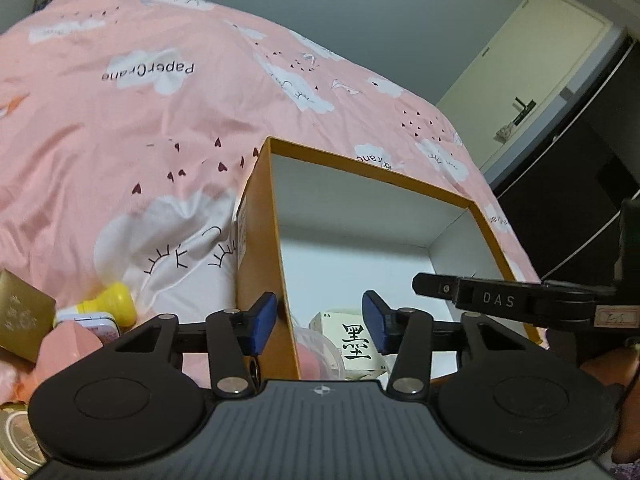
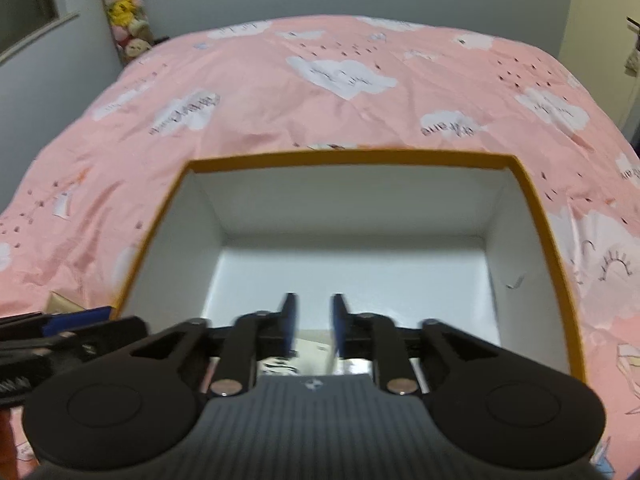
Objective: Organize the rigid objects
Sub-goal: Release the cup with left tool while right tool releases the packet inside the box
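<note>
The left gripper (image 1: 320, 322), blue-padded, stands with its jaws spread wide and nothing between them; they straddle the near left wall of the orange-rimmed, white-lined cardboard box (image 1: 262, 216). The right gripper (image 2: 312, 322) hangs over the box (image 2: 532, 208) interior, jaws parted with a narrow gap and nothing clamped. Inside the box, at its near end, lie a cream carton printed with black characters (image 1: 354, 340) and a clear plastic container with pink contents (image 1: 316, 356). Outside, left of the box, lie a yellow plastic bottle (image 1: 114, 304), a gold box (image 1: 22, 316) and a round metal tin (image 1: 18, 440). All rest on a pink cloud-print bedcover (image 1: 160, 120). Beyond stands a cream door (image 1: 536, 76).
</note>
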The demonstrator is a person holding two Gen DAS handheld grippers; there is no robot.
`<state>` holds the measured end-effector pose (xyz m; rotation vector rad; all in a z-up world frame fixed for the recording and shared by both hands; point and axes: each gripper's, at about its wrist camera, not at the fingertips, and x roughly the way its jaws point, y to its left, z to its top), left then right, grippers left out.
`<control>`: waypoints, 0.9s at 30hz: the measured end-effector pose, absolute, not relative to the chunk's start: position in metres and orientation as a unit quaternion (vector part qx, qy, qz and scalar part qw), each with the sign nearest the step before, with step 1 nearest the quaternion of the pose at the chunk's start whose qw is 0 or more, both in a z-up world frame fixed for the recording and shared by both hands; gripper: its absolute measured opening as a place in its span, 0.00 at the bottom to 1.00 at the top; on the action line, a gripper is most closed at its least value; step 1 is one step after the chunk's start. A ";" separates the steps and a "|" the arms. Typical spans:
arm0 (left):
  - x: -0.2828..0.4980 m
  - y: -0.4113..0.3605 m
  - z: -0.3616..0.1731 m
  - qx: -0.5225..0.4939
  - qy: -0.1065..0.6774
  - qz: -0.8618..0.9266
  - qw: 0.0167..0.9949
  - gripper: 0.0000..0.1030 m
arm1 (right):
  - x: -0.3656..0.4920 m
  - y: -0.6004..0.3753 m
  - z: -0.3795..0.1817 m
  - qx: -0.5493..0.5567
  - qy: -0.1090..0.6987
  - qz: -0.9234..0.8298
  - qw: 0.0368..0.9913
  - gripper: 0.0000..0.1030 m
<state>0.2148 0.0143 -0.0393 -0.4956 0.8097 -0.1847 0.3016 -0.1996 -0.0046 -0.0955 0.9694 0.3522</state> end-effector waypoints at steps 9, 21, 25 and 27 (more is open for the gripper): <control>0.218 0.027 -0.046 -0.269 0.397 -0.101 0.872 0.45 | 0.326 -0.207 -0.019 -0.041 0.512 0.153 0.844 0.38; 0.209 0.026 -0.046 -0.287 0.416 -0.108 0.856 0.43 | 0.347 -0.179 -0.051 -0.057 0.588 0.180 0.786 0.38; 0.208 0.023 -0.045 -0.278 0.415 -0.102 0.860 0.43 | 0.351 -0.154 -0.056 -0.115 0.582 0.196 0.780 0.38; 0.208 0.022 -0.045 -0.274 0.415 -0.100 0.862 0.43 | 0.355 -0.144 -0.063 -0.126 0.592 0.197 0.771 0.38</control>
